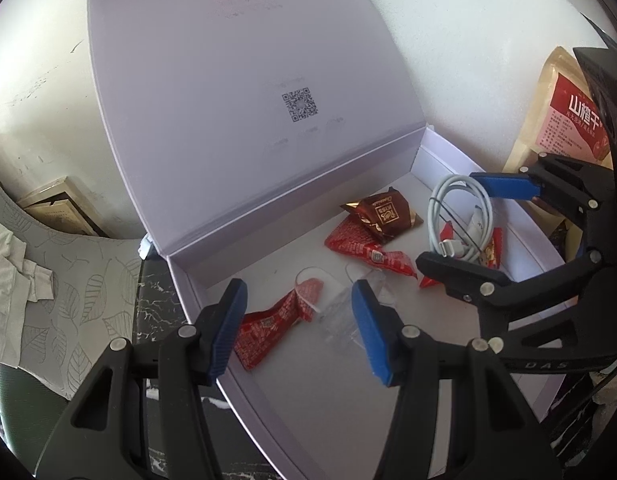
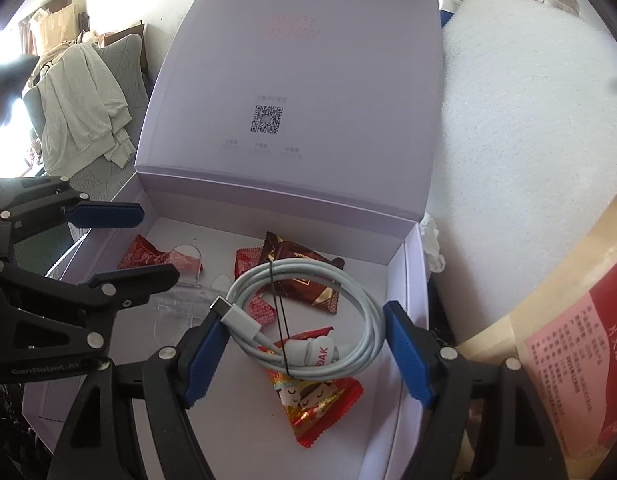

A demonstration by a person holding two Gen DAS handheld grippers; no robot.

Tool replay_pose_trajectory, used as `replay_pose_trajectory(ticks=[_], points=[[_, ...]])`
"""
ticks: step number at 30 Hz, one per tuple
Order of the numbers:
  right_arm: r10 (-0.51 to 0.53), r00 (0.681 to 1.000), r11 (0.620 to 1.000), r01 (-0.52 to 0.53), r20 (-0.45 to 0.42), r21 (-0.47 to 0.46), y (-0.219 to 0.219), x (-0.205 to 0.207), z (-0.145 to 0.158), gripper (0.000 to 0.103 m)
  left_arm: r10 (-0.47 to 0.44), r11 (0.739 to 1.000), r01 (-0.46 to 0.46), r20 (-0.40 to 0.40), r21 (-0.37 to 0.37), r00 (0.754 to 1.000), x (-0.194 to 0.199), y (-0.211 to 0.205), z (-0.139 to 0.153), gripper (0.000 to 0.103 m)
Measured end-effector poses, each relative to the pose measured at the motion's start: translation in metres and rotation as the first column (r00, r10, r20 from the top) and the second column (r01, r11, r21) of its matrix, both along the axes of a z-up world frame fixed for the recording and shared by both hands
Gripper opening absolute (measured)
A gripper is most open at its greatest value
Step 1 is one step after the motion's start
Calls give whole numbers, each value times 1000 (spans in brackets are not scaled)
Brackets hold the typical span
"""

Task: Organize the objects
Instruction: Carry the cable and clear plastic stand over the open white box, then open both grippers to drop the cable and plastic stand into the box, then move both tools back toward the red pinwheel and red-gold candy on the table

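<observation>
Left wrist view: left gripper wide open, holding nothing, low over the white gift box whose lid stands propped up so things can go in; under it a clear plastic piece and a red candy wrapper. Right wrist view: right gripper also spread wide, empty, straddling 1 coiled white USB cable lying in the box. Count, I reckon: 1 cable, 1 brown choc pack, approx 4 red wrappers, 1 snack pouch outside, just beside box.

Matt paper box, glossy wrappers
</observation>
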State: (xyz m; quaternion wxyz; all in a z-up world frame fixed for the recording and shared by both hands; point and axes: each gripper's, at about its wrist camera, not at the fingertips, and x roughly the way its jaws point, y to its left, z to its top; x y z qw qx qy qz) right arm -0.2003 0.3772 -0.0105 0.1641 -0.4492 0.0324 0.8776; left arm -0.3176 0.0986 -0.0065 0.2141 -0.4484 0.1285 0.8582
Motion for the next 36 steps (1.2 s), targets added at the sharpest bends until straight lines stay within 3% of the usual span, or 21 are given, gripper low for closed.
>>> replay_pose_trajectory(ticks=[5,13,36], points=[[6,1000,1000,-6,21,7,-5,-1,2,77,15,1000,-15,-9,-19,1000,7,-1,7,55],[7,1000,999,-8,16,45,-14,1,12,82,49,998,-49,-23,-24,999,16,-9,24,68],[3,997,994,7,-80,113,-54,51,84,82,95,995,-93,-101,28,990,73,-36,87,76]])
